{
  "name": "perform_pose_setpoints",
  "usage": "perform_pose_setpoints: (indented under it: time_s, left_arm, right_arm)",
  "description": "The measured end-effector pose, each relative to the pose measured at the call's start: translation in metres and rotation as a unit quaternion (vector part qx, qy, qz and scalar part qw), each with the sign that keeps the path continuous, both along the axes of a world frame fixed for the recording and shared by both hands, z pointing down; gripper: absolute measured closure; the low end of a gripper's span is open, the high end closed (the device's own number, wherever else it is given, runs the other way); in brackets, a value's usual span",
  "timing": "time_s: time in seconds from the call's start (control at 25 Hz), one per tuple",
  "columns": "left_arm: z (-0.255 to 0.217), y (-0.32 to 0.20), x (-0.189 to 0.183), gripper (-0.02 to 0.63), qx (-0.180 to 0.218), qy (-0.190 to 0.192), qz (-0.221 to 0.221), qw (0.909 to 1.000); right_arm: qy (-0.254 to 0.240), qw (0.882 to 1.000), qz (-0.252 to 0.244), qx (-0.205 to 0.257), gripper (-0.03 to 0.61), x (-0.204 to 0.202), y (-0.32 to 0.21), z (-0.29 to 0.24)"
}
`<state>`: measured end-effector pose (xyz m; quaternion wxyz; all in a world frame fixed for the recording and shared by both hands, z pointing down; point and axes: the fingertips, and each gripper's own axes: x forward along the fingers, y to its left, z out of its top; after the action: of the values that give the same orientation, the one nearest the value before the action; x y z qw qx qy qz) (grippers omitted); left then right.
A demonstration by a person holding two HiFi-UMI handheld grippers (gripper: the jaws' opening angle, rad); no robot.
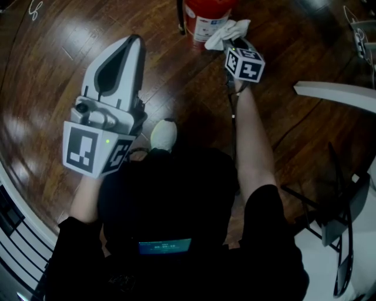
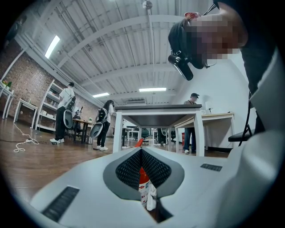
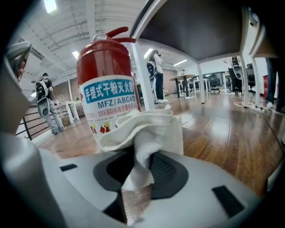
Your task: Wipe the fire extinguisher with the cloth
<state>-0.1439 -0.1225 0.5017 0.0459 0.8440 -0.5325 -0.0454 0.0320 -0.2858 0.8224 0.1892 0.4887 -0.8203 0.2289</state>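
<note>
There is one red cylindrical fire extinguisher with a white label [image 1: 205, 17] and one crumpled white cloth [image 1: 227, 30]. There are two grey-white plastic tools, the left hand-held gripper [image 1: 134, 43] and the right hand-held gripper [image 1: 237, 43], and each carries one cube with black-and-white square markers, so two cubes: one [image 1: 94, 150] and another [image 1: 245, 63]. In the left gripper view three people standing in the background can be counted: the first [image 2: 65, 113], the second [image 2: 105, 122], the third [image 2: 192, 124].
</note>
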Motion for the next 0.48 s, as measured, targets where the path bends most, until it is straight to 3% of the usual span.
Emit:
perform_pose_setpoints:
  time_s: [0.2,0.48]
  left_arm:
    - [-0.001,0.001,-0.009,0.612,0.003,0.001,-0.012,0.9999]
    - [-0.013,-0.006,0.006,0.612,-0.003,0.0,-0.002,1.0]
  right_arm:
    - [-0.008,1.0,0.009,0.018,0.462,0.009,0.004,-0.017]
    - [-0.075,0.99,-0.009,0.117,0.462,0.022,0.027,-0.139]
